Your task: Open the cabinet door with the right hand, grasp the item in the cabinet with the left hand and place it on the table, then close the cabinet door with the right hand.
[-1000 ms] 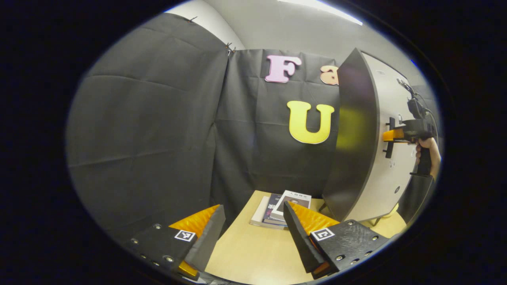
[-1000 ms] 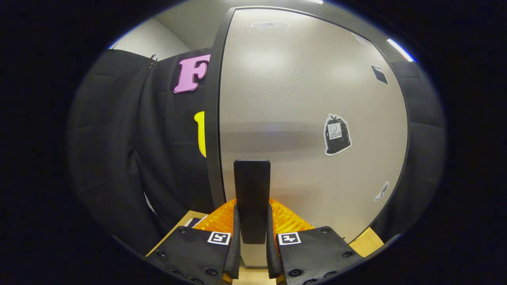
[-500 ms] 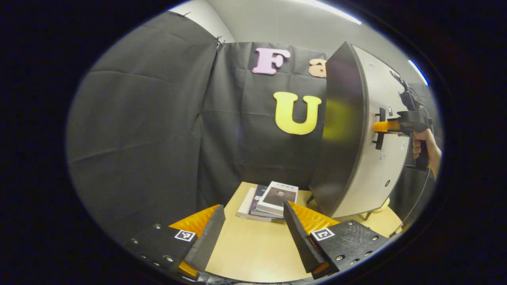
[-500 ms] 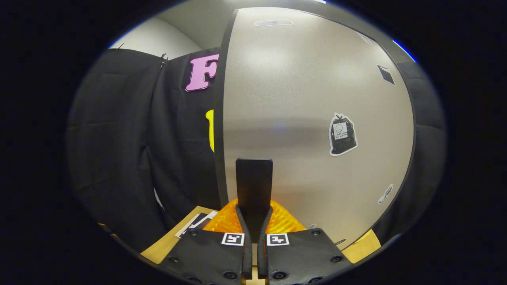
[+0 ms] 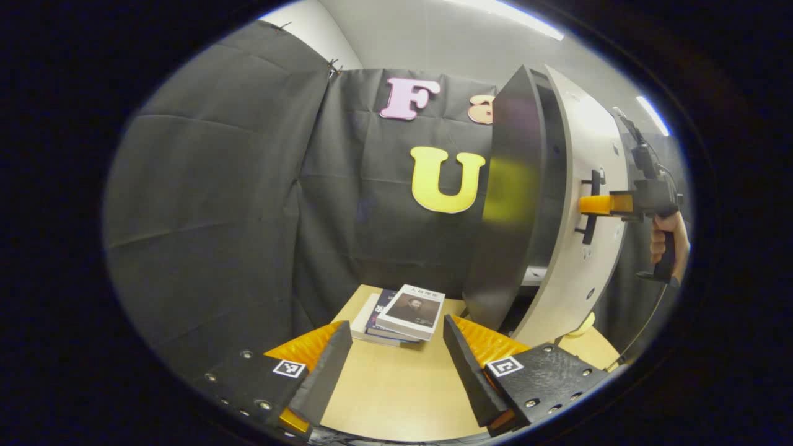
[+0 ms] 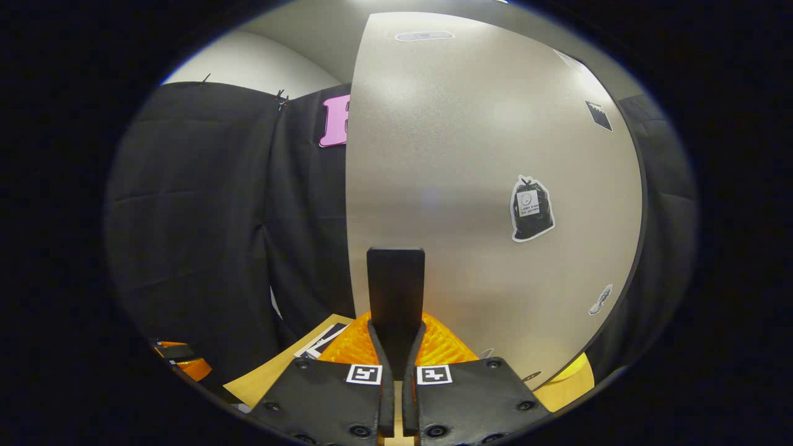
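Matte grey door [image 6: 483,186], flat black handle [image 6: 395,291]

No legible txt; book [image 5: 411,311] cover & door sticker [image 6: 531,209] too blurry.

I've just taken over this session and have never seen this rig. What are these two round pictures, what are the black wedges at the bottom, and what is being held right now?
There is no robot arm here: a person holds a two-finger gripper in each hand, and a fisheye camera rides on each one, looking forward along its fingers.

In the left gripper view, the wedges at the bottom are the left gripper, open and holding nothing above a wooden table. A stack of books lies on the table. To the right stands a cabinet with its door pulled slightly ajar. Farther off, a hand holds the other gripper against the door's handle.

In the right gripper view, the right gripper is shut on the door handle, a dark upright bar. The pale door fills most of the picture and carries a few stickers.
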`<state>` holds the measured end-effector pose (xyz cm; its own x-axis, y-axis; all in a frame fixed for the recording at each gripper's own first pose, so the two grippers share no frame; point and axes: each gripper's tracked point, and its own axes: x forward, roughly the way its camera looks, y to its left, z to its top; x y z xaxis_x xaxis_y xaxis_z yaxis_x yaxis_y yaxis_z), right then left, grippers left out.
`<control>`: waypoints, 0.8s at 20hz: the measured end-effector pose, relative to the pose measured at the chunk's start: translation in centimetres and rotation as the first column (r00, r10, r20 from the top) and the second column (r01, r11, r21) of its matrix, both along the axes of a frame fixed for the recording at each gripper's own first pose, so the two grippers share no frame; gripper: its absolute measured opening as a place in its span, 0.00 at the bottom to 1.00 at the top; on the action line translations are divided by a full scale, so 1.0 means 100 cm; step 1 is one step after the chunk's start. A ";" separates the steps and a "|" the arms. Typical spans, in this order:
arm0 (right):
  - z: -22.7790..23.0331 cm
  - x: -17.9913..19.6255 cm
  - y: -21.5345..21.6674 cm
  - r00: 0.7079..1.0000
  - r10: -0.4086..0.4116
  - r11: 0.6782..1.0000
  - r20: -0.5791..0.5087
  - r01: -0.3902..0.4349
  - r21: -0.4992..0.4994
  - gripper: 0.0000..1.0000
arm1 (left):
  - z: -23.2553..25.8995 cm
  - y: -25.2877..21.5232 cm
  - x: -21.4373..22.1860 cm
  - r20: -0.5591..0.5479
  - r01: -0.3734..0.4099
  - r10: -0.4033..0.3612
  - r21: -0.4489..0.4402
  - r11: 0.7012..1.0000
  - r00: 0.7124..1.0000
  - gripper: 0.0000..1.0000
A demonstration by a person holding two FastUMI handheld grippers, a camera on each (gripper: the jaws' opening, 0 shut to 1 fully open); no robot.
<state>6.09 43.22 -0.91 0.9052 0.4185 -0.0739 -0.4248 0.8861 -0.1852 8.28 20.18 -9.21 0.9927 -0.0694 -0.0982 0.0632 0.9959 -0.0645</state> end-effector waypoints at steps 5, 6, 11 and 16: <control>-0.001 -0.023 -0.008 0.994 0.108 0.994 -0.017 -0.108 0.005 0.06 | 0.016 -0.037 -0.037 0.030 -0.056 0.055 0.024 0.998 0.998 0.89; -0.001 -0.027 -0.010 0.992 0.127 0.992 -0.020 -0.127 0.007 0.07 | 0.018 -0.045 -0.045 0.037 -0.061 0.059 0.035 0.998 0.998 0.89; -0.003 -0.029 -0.018 0.976 0.214 0.977 -0.032 -0.214 0.019 0.06 | 0.022 -0.082 -0.072 0.052 -0.077 0.072 0.099 0.992 0.996 0.89; -0.003 -0.034 -0.028 0.965 0.260 0.965 -0.040 -0.259 0.041 0.03 | 0.023 -0.122 -0.099 0.057 -0.054 0.050 0.073 0.996 0.997 0.89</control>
<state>2.68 40.45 -1.26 0.7612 0.6419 -0.0925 -0.6483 0.7499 -0.1317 -1.64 7.97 -6.87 0.9989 -0.0123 -0.0462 0.0129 0.9998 0.0117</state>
